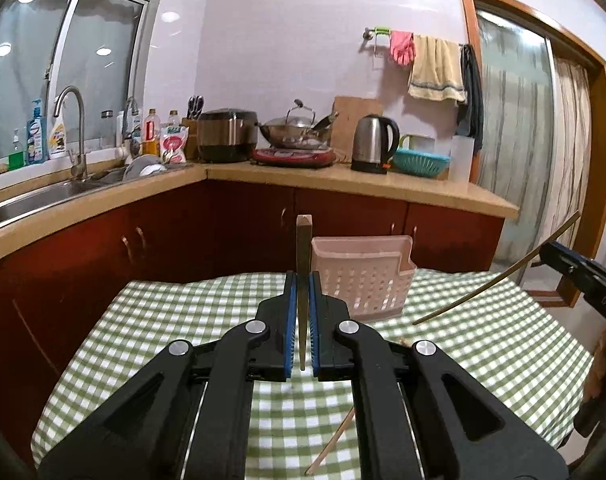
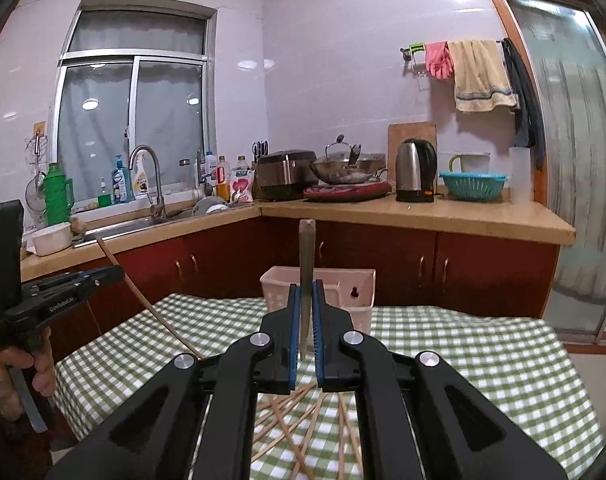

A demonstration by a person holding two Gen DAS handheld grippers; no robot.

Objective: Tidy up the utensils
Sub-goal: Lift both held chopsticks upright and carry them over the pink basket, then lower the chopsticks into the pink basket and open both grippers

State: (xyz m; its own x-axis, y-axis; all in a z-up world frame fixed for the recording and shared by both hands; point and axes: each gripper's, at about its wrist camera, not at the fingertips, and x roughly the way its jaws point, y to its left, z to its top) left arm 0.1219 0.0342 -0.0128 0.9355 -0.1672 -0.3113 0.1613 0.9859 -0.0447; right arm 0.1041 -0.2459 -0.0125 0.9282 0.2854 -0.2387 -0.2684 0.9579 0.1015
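Over the checked table: two hand-held tongs hang in the air, each carrying one chopstick, with the pink holder ahead of them.

Left gripper (image 1: 302, 300): jaws pinched almost fully together on a chopstick (image 1: 303, 264) that stands near upright between the blue pads, its square end above the fingertips.

Right gripper (image 2: 306, 308): likewise nearly closed, clamped on a second chopstick (image 2: 306, 264) held upright in the same way; in the left view this stick shows as a long slant crossing above the cloth.

Utensil holder (image 1: 361, 280): a pale pink slotted basket standing on the far part of the table (image 1: 163, 320), just beyond both sets of fingertips and apart from them.

Loose chopsticks (image 2: 303, 420): a scattered heap lying on the green-and-white cloth below the right gripper; one more lies below the left.

Hand (image 2: 19, 372): grips the left tool's handle, seen at the edge of the right view.

Step in hand: judged as carrying, both sticks lifted clear of the cloth and not yet over the basket.

Next move calls for: bringing each stick's lower tip above the basket's open top, keeping it steep, lowering it inside before the jaws part, one hand at a time so the sticks do not cross.
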